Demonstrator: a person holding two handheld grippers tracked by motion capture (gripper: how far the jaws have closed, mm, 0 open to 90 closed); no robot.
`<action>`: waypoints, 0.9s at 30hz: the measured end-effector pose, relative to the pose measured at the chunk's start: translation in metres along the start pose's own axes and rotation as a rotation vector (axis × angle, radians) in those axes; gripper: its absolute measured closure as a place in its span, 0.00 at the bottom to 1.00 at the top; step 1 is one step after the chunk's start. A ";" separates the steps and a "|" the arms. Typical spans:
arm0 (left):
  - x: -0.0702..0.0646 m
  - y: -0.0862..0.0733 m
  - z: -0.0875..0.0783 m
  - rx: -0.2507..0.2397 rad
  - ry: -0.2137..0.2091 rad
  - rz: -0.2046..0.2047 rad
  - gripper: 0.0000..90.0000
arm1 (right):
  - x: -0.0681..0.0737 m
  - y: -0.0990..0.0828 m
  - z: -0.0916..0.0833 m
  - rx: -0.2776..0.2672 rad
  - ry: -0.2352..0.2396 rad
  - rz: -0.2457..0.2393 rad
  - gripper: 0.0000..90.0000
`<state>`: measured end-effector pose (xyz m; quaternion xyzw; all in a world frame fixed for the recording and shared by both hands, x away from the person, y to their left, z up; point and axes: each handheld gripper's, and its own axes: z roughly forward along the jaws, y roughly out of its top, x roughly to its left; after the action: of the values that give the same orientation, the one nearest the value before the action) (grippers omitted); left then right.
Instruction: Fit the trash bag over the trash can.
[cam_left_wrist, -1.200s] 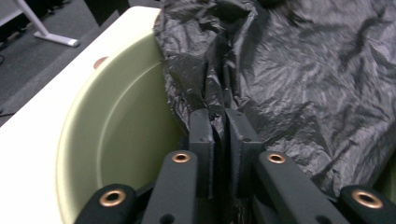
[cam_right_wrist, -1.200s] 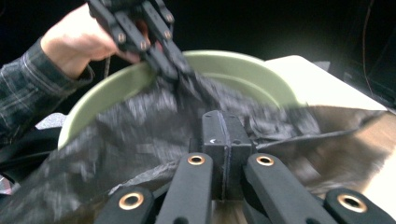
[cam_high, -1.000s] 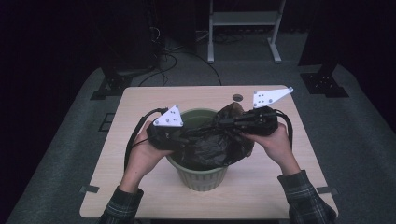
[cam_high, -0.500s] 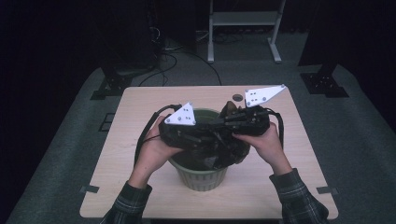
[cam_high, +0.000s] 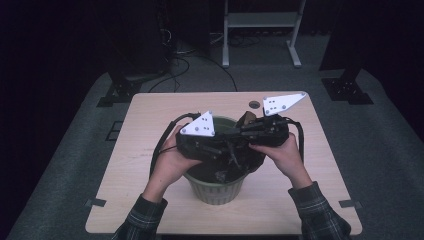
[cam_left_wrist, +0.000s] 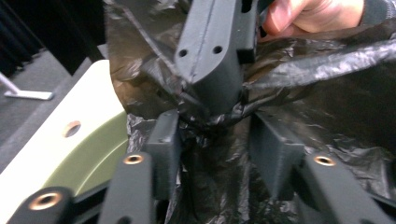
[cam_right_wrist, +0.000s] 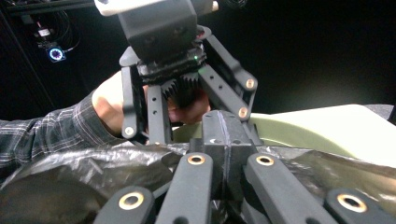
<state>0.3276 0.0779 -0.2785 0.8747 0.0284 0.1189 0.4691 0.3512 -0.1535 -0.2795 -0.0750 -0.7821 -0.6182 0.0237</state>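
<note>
A green bin (cam_high: 215, 189) lined with a black plastic bag (cam_high: 242, 161) stands on the wooden table (cam_high: 150, 115). Both grippers meet nose to nose over its mouth. My right gripper (cam_high: 236, 136) comes in from the right, shut on a bunched fold of the bag (cam_left_wrist: 327, 107). In the left gripper view, the right gripper (cam_left_wrist: 212, 100) points down from the top. My left gripper (cam_left_wrist: 217, 149) is open, one jaw on each side of that pinched fold. The right gripper view has its own jaws (cam_right_wrist: 225, 135) pressed together, with the left gripper (cam_right_wrist: 187, 100) facing it.
The bin rim (cam_left_wrist: 88, 154) lies close under the left jaw. A round cable hole (cam_high: 255, 104) sits in the table behind the bin. Bare tabletop lies left, right and in front of the bin. A metal stand (cam_high: 260, 30) and cables are on the floor beyond.
The left gripper has moved right, over the bin, toward the right gripper. The right gripper has shifted slightly left. The two now meet at the bag.
</note>
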 end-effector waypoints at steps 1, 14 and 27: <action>0.000 0.001 0.001 0.005 0.005 0.005 0.68 | 0.000 0.000 0.001 -0.004 0.003 -0.002 1.00; 0.006 -0.013 -0.017 0.015 0.058 -0.077 0.99 | -0.002 -0.006 -0.024 -0.020 -0.087 0.023 0.75; 0.011 -0.028 -0.038 -0.008 0.119 -0.115 0.99 | 0.002 -0.033 -0.066 -0.016 -0.191 0.079 0.53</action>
<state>0.3316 0.1261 -0.2797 0.8610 0.1057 0.1437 0.4763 0.3404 -0.2247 -0.2960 -0.1647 -0.7723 -0.6129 -0.0274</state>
